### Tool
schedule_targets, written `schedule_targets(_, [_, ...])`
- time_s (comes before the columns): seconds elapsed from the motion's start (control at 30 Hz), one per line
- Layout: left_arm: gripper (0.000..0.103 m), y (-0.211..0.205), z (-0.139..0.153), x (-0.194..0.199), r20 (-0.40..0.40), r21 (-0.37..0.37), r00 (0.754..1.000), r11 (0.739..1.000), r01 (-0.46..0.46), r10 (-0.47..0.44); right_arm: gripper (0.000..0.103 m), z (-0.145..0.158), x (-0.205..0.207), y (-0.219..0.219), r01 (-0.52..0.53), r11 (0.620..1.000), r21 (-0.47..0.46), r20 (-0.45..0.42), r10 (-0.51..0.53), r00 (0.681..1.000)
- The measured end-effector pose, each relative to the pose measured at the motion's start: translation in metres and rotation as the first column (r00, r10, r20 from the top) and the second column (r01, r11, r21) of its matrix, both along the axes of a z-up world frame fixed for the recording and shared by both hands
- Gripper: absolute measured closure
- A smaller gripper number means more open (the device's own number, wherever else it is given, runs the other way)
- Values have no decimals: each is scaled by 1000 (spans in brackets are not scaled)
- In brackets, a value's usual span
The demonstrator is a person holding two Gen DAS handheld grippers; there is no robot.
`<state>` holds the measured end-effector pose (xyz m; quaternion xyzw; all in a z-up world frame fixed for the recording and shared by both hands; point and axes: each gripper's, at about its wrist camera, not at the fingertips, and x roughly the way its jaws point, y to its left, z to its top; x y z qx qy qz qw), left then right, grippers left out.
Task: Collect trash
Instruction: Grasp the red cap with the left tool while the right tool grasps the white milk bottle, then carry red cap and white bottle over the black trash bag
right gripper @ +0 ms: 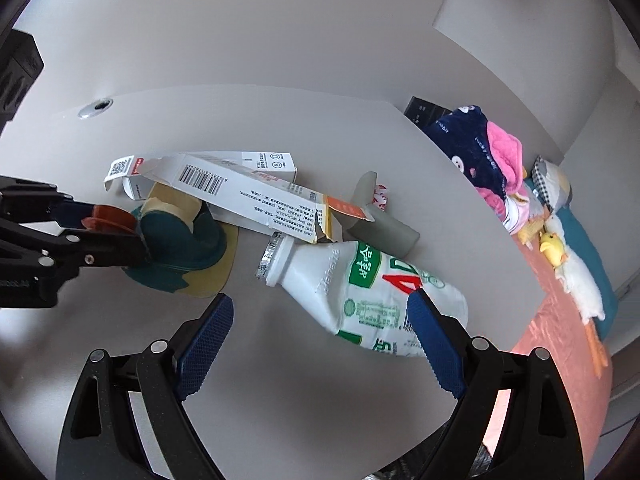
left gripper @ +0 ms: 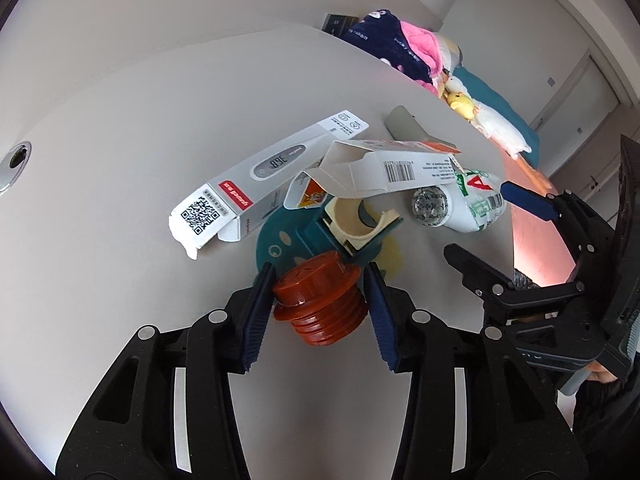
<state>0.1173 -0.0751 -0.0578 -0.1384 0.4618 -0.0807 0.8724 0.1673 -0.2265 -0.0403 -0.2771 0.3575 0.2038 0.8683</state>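
Left wrist view looks down on a pale grey table [left gripper: 120,128] with a round metal grommet [left gripper: 14,160] near its far edge, white walls behind, and to the right a bed [left gripper: 492,100] with a navy and pink cloth [left gripper: 392,44] and a yellow duck toy [left gripper: 462,104]. On the table lies a heap of trash: a long white box [left gripper: 256,184] with a QR code, a torn carton [left gripper: 384,168] resting across it, a teal tape holder [left gripper: 356,232] and a white bottle [left gripper: 464,200]. The left claw [left gripper: 320,292] is clenched on a red-brown ribbed cap [left gripper: 320,304], both blue pads pressing its sides, just in front of the tape holder; the cap's wide flat top faces away from the camera. In the right wrist view the bottle [right gripper: 368,292] lies on its side, long axis running from its foil-sealed neck at upper left to its base at lower right. The right claw [right gripper: 320,320] stands released and wide, one finger beside the bottle's base end and the other well clear of the neck, so the bottle lies partly between them without a visible grip
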Motion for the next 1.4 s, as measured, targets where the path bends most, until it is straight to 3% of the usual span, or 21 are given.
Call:
schedule_targets(0.27, [58,16,-1,0,-12,-38,1000,999,-20,19,14,-12,23,15,-152,972,-182,-8,153,988])
schedule_targets(0.43, [58,18,1,3,-13,-40,1000,999,-16,16,19,-15,42,19,-227,956,-185,-85,215,973])
schedule_targets(0.5, [58,19,1,3,-10,-42,1000,999,-15,15,33,-14,52,18,-225,963,-150,-136,205,969])
schedule_targets(0.63, [58,22,1,2,-12,-50,1000,999,-21,20,35,-14,61,18,-203,974,-102,-195,181,964])
schedule_targets(0.77, [58,22,2,2,-10,-55,1000,998,-19,18,50,-14,57,20,-198,979,-45,-251,181,951])
schedule_targets(0.9, [58,21,5,0,-4,-56,1000,998,-12,12,57,-12,50,22,-162,986,-24,-237,152,959])
schedule_targets(1.1, [58,21,13,-3,11,-66,1000,998,-6,6,68,4,37,13,-72,994,85,-230,90,969])
schedule_targets(1.27, [58,18,20,-6,29,-71,1000,997,4,-2,69,16,29,0,-3,987,163,-214,39,976])
schedule_targets(1.4, [58,14,30,-10,55,-71,998,997,15,-11,69,35,22,-12,17,963,268,-151,25,988])
